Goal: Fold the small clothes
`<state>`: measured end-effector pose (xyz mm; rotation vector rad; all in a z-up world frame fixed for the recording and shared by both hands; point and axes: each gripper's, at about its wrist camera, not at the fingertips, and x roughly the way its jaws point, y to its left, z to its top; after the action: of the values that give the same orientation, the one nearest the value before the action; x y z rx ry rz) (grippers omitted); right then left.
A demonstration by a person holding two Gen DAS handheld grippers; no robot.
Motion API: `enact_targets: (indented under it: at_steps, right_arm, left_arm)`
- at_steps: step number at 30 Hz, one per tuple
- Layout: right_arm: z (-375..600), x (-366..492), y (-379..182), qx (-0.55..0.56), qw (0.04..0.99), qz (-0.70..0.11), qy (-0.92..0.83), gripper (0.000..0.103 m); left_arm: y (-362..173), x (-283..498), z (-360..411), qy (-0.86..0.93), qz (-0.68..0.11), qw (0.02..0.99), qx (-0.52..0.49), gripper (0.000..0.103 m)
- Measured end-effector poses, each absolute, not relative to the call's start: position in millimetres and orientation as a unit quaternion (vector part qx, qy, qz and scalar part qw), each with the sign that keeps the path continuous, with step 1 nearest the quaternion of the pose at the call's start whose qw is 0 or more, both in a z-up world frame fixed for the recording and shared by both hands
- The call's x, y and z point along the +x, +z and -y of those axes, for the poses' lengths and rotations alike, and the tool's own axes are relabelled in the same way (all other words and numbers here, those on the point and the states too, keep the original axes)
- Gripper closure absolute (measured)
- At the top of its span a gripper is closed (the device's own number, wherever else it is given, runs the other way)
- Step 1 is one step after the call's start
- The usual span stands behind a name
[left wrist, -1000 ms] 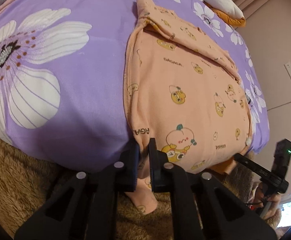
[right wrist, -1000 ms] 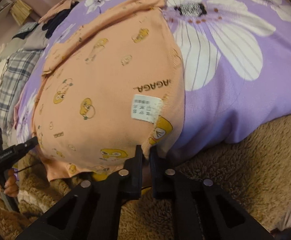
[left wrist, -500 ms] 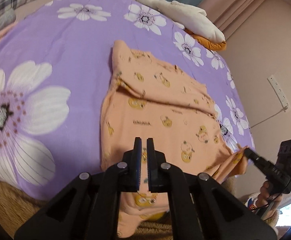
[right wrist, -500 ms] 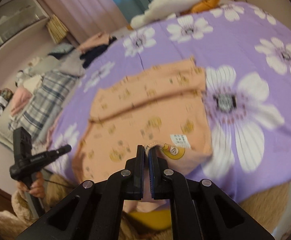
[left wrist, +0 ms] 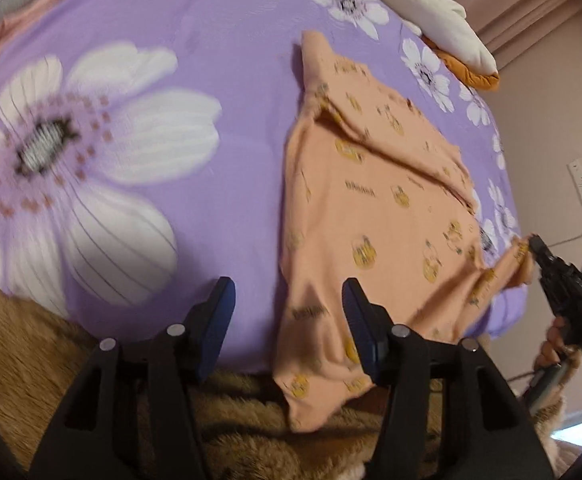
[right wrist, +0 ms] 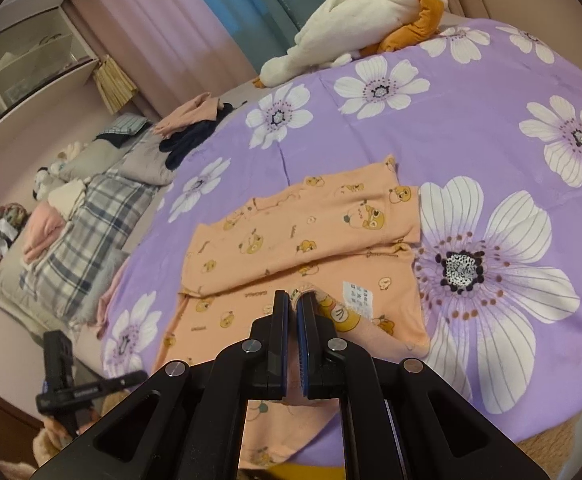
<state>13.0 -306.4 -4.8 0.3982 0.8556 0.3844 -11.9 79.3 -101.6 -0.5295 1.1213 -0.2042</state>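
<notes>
Peach cotton garment (left wrist: 375,216) printed with small cartoon figures lies on a purple bedsheet (left wrist: 219,92) with white flowers, its near edge hanging over the bed's near side. Left gripper (left wrist: 287,312) has its jaws opening, with that drooping near edge between them but unpressed. Right gripper (right wrist: 294,304) is clamped on a raised fold of the garment's near hem.

Bare purple bedspread (right wrist: 471,128) lay open from twelve to three o'clock of the peach garment (right wrist: 303,232), while piled clothes (right wrist: 91,208) crowded nine o'clock.
</notes>
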Motion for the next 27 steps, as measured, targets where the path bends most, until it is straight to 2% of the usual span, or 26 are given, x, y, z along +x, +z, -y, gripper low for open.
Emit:
enact_targets:
  at_steps: [3,4,5,6,7,8,14,18,27]
  right_arm:
    - [308,14,-5,0.195,0.872,-0.409,0.185,0.096]
    - [308,13,-5,0.195,0.872,-0.409,0.184,0.096]
    - [307,12,-4,0.194,0.873,-0.409,0.185,0.096]
    - [308,12,-4,0.195,0.872,-0.408,0.185,0.096]
    - [308,13,-5,0.195,0.872,-0.409,0.185,0.096]
    - [308,13,-5,0.195,0.872,-0.408,0.185,0.096]
    - [316,13,-3,0.208,0.871,-0.407,0.179,0.096]
    - [325,17,-4,0.219,0.872,-0.407,0.163,0.096]
    - [334,34,-3,0.229,0.872,-0.403,0.154,0.096]
  left_arm:
    - [-111,-12,-70,-0.116,-0.537,0.792,-0.266,0.050]
    - [-115,-12,-63,-0.129,-0.543,0.784,-0.271,0.055]
    - [-118,-11,-58,-0.139,-0.548,0.779,-0.273,0.068]
    - [-122,-10,-51,-0.148,-0.554,0.773,-0.270,0.076]
    - [-124,-9,-46,-0.148,-0.554,0.775,-0.266,0.091]
    - [-125,-9,-44,-0.143,-0.554,0.778,-0.260,0.093]
    - [-101,-4,-55,-0.124,-0.517,0.799,-0.282,0.099]
    - [-80,8,-62,-0.151,-0.482,0.805,-0.312,0.099]
    - [-59,43,-54,-0.157,-0.454,0.827,-0.291,0.099]
